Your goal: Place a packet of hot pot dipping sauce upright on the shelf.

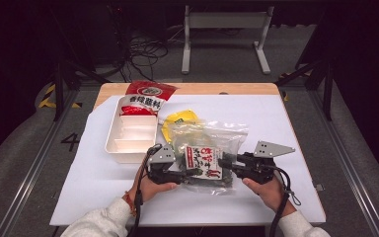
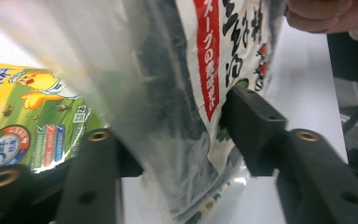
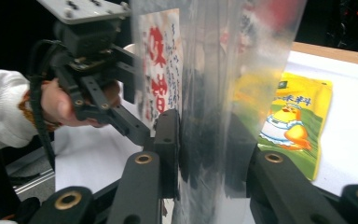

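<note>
A clear plastic bag (image 1: 212,136) hangs upright between both grippers above the white table cover. Inside it is a dark seaweed packet (image 1: 203,160) with a white and red label. My left gripper (image 1: 196,172) is shut on the bag's left side, and in the left gripper view its pads (image 2: 242,123) press on the bag (image 2: 168,93) from both sides. My right gripper (image 1: 223,163) is shut on the bag's right side. In the right gripper view its jaws pinch the clear film (image 3: 214,70) near the lower edge, with the label (image 3: 161,70) beyond them.
A yellow seasoning packet (image 1: 180,120) lies flat just behind the bag. A white compartment tray (image 1: 112,136) stands at the left, a red packet (image 1: 148,94) leaning at its far end. The white cover (image 1: 276,123) is bare on the right.
</note>
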Available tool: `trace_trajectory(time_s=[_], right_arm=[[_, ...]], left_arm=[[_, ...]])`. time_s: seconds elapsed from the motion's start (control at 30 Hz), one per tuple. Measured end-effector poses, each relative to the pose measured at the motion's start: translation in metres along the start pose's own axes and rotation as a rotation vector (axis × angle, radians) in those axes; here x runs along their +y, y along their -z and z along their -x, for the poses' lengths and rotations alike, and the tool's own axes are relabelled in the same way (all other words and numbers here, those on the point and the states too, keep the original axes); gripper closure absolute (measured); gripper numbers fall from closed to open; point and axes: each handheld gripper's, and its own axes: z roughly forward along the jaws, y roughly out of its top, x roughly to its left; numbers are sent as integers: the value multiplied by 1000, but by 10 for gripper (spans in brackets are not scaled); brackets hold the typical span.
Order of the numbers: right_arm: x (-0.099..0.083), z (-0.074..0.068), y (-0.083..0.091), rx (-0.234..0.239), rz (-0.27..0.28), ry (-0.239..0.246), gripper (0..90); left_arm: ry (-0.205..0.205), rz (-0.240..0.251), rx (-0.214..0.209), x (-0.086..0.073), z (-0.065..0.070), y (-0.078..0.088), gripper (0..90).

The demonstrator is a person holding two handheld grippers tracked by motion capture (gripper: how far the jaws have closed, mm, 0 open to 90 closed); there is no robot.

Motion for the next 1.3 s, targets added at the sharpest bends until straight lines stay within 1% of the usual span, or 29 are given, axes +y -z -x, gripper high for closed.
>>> trace_trajectory(time_s=[0.07,0.1,0.13,0.17,0.2,0.3,0.33,0.37,0.4,0.43,0.47,0.5,0.53,0.57,0.6,0.63,0.67,0.73,0.8,0.87,0.9,0.93,0.97,1.0,1.07,1.1,1.13,1.23,1.3], right_arm=[[0,0,0,11,4,0,725],[0,0,0,16,8,-1,730],[0,0,0,28,10,-1,734],[0,-1,1,35,11,7,738],[1,-2,1,39,9,9,740],[1,-2,1,52,12,6,742],[1,-1,1,51,12,3,742],[0,0,1,52,14,1,742],[0,0,1,47,12,-1,738],[0,1,1,38,12,-2,734],[-1,1,1,34,12,-3,725],[-1,2,1,19,10,-6,706],[-1,3,1,-11,6,-12,679],[-1,3,1,-11,6,-12,679],[0,3,0,-26,5,-15,652],[1,4,-2,-57,2,-31,571],[1,4,-2,-57,2,-31,571],[3,3,-2,-50,5,-31,531],[5,1,-1,-67,1,-40,436],[5,1,-1,-67,-1,-39,419],[5,0,-1,-72,-9,-34,383],[5,-1,-2,-83,-32,-29,321],[5,-2,-2,-102,-46,-21,301],[4,-2,-1,-106,-57,-13,276],[4,-2,0,-105,-62,-8,264],[4,-2,1,-103,-72,-6,247],[3,-2,2,-108,-83,-3,234],[0,-2,7,-116,-94,0,215],[-5,-1,11,-134,-123,8,196]], left_arm=[[-3,7,-10,0,-2,-1,466],[9,20,-15,0,-3,-2,448],[19,25,-17,0,-4,-4,400],[16,21,-15,0,-4,-6,348],[29,17,-19,0,-5,-8,306],[40,20,-27,0,-7,-10,250],[45,20,-45,0,-7,-11,268],[36,24,-64,0,-6,-11,332],[23,23,-68,1,-5,-10,410],[19,16,-61,2,-4,-10,426],[20,20,-65,2,-5,-9,454],[25,26,-73,2,-5,-7,504],[18,26,-73,2,-4,-6,560],[18,26,-73,2,-4,-6,599],[11,36,-93,3,-3,-4,599],[3,40,-99,3,-2,-3,678],[-4,45,-106,3,-1,-2,678],[-16,56,-117,4,1,2,703],[-32,59,-117,5,5,6,718],[-33,61,-113,6,6,7,723],[-41,63,-113,7,7,8,723],[-43,65,-110,8,7,10,723],[-47,68,-104,8,7,11,724],[-43,73,-91,9,5,14,725],[-39,81,-92,9,3,16,726],[-40,85,-83,9,2,18,726],[-45,84,-72,9,2,20,727],[-51,91,-66,10,1,26,727],[-59,99,-46,11,0,32,727]])
